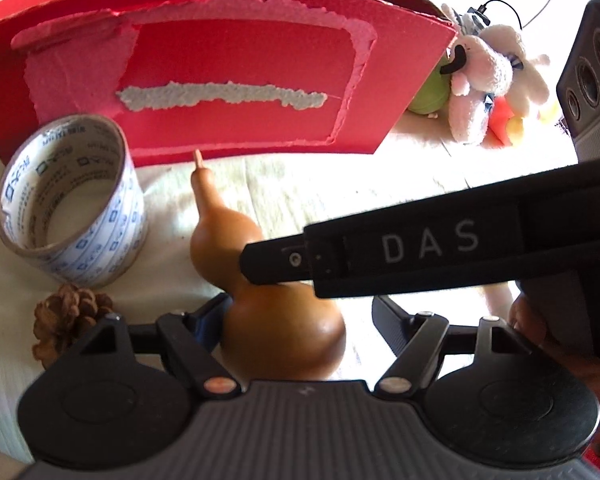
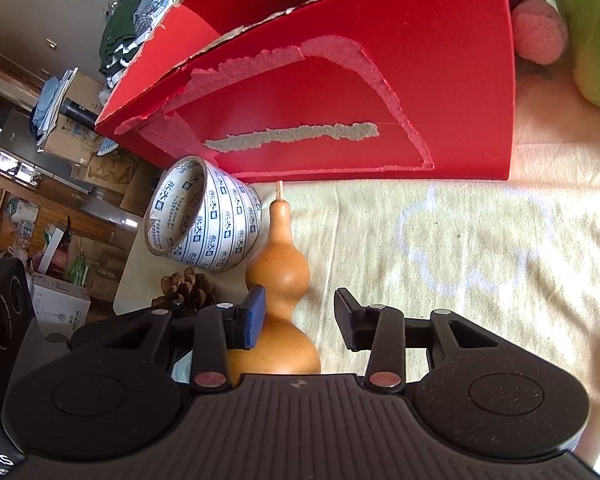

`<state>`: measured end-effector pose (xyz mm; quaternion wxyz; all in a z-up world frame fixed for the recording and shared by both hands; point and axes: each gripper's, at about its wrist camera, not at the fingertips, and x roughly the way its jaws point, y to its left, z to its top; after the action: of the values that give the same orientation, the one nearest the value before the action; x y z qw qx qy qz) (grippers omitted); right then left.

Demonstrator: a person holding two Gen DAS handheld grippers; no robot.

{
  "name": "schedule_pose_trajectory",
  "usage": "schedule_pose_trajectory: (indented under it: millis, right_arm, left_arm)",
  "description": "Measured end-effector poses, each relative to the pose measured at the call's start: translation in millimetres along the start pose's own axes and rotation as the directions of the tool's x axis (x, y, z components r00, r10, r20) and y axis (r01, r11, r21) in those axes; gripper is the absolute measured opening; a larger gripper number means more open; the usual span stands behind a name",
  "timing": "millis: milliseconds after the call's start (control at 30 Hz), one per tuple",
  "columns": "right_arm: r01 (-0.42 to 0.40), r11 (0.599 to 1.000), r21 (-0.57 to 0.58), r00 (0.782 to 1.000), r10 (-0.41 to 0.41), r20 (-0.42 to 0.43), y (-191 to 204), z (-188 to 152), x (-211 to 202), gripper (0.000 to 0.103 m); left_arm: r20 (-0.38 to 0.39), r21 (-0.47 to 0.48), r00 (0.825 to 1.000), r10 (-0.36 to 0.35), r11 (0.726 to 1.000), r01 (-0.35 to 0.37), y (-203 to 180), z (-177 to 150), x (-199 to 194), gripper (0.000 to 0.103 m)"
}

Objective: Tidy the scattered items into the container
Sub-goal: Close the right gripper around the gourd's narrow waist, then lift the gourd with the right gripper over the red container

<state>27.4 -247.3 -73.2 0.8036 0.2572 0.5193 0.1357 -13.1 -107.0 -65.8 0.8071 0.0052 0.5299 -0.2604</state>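
A brown gourd (image 1: 260, 300) stands on a cream cloth in front of a red cardboard box (image 1: 220, 80). My left gripper (image 1: 300, 320) is open, with its fingers either side of the gourd's lower bulb. My right gripper's finger (image 1: 284, 260) reaches in from the right and crosses the gourd's waist. In the right wrist view the gourd (image 2: 278, 300) sits between the open fingers of my right gripper (image 2: 300, 316), its blue-padded left finger (image 2: 254, 316) against the gourd and the right finger apart. The box (image 2: 340, 92) stands behind.
A roll of printed tape (image 1: 72, 200) and a pine cone (image 1: 68, 320) lie left of the gourd, also in the right wrist view (image 2: 204, 220) (image 2: 184, 288). Plush toys (image 1: 488, 80) sit right of the box. A dark speaker (image 1: 592, 72) stands far right.
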Motion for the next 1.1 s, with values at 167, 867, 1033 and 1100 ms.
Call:
schedule_pose_trajectory:
  millis: [167,867,1033,1100]
  right_arm:
    - [-0.025,1.0,-0.017,0.999,0.024,-0.038,5,2,11,0.042]
    - [-0.05,0.991,0.121,0.998,0.055,-0.036,-23,-6,-3,0.035]
    - [-0.027,0.983,0.183,1.0,0.028,-0.001,-39,-13,-21,0.035]
    - [-0.025,0.979,0.202,0.999,0.02,0.028,-44,-15,-33,0.035]
  left_arm:
    - [0.005,-0.027,1.0,-0.001,1.0,0.001,8,-5,-6,0.067]
    - [0.021,-0.036,0.996,-0.087,0.995,0.088,10,-8,-8,0.057]
    - [-0.004,0.033,0.992,-0.125,0.992,0.125,-10,-6,-1,0.057]
    - [-0.011,0.066,0.99,-0.139,0.988,0.14,-19,-3,-1,0.057]
